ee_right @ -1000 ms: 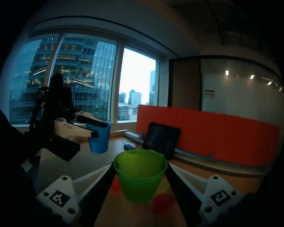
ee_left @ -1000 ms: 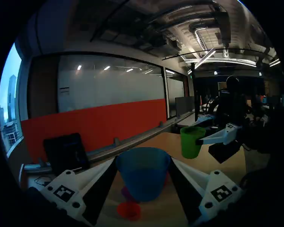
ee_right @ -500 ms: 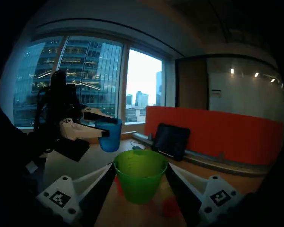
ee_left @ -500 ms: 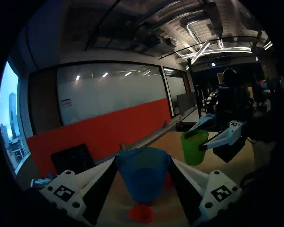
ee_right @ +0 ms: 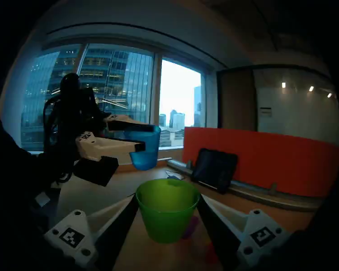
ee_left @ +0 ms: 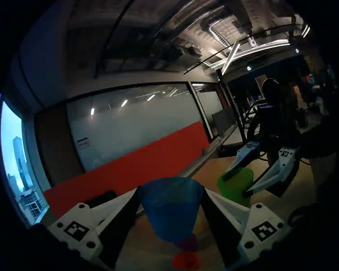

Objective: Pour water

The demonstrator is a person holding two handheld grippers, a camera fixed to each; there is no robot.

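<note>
While both cups hang above the table (ee_left: 142, 253), each pair of tongs is clamped on its own: the left gripper (ee_left: 171, 198) squeezes the blue cup (ee_left: 171, 219) on its upper wall, just under the rim, and the right gripper (ee_right: 167, 201) holds the green cup (ee_right: 167, 219) the same way. These look like thin, smooth plastic, so I judge them light, a little springy and apt to slip or buckle under a hard squeeze. The band below the rim is the sound place to hold, since the taper keeps the cup from sliding down. Any water would add weight, though I cannot tell whether either holds any. Beneath the blue cup lie a purple piece (ee_left: 188, 242) and a red disc (ee_left: 186, 260). Farther off in the right gripper view, the blue cup sits higher than the green rim and to one side, well apart, leaning slightly. Beyond stand a tablet (ee_right: 214, 169), an orange panel (ee_right: 269, 160) and a window (ee_right: 178, 108).
</note>
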